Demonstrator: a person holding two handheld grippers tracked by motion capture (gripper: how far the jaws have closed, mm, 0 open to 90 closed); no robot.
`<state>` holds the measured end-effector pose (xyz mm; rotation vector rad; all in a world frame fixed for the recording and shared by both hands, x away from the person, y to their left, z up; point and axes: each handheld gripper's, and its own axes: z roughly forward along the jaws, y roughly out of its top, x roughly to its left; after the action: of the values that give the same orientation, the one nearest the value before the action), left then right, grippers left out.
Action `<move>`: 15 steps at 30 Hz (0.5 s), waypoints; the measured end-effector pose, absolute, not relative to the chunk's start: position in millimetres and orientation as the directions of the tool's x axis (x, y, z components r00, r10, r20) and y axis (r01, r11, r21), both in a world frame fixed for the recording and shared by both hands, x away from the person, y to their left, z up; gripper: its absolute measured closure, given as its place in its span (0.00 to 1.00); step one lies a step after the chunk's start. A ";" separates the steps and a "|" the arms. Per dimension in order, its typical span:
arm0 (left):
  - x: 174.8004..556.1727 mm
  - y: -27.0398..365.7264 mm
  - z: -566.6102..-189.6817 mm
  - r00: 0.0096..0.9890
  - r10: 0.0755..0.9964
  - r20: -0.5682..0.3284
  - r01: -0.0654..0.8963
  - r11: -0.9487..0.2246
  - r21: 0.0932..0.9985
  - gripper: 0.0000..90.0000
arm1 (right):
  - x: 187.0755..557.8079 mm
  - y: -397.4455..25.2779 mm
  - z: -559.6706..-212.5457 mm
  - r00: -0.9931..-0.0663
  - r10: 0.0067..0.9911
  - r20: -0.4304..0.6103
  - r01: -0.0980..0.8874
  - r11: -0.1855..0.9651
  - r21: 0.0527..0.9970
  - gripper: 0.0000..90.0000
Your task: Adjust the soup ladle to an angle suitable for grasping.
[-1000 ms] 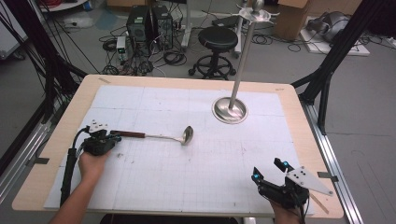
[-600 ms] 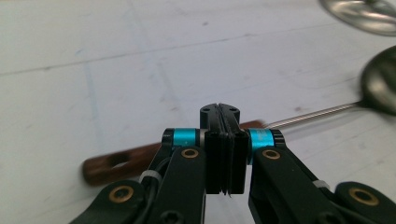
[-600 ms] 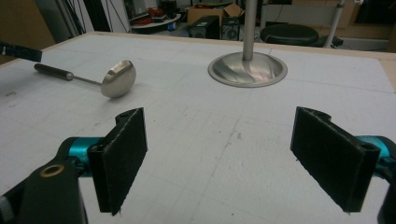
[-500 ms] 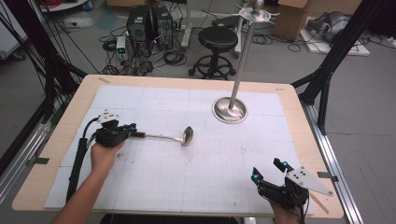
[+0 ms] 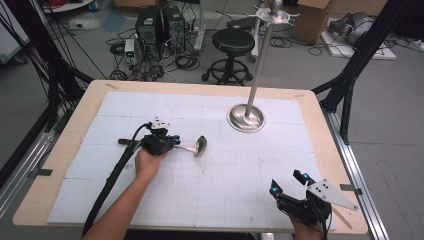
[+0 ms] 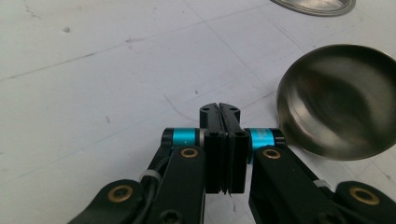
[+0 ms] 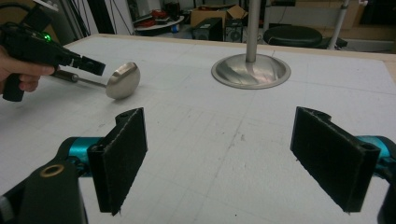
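Left gripper (image 5: 167, 142): black jaws pressed together. It sits over the thin handle of the shiny silver metal ladle (image 5: 200, 145). I cannot tell if the handle is pinched.
Ladle: lies flat on the white gridded bench (image 5: 225, 200), left of the middle. Long way runs left to right, bowl at the right end, just past the jaws.
Right gripper (image 5: 290, 186): jaws wide apart, holding nothing, at the near right, well apart from the ladle.
Nearer hand: the left.
Far off: tall silver pole on a round metal base (image 5: 246, 118).
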<state>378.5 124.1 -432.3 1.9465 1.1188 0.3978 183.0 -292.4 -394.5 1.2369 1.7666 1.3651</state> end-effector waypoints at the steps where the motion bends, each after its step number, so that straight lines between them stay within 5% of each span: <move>1: 379.2 123.6 -433.6 0.555 0.823 -0.122 0.563 -0.264 0.783 0.98 | 182.9 -292.5 -394.5 -0.400 0.912 0.093 0.320 0.044 0.947 0.19; 15: 381.7 113.2 -443.2 0.577 0.806 -0.134 0.578 -0.286 0.764 0.99 | 183.1 -293.3 -394.9 -0.400 0.911 0.097 0.323 0.041 0.946 0.19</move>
<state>381.7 113.2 -443.2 1.9919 1.1054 0.3541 183.1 -293.3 -394.9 1.2458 1.7675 1.3680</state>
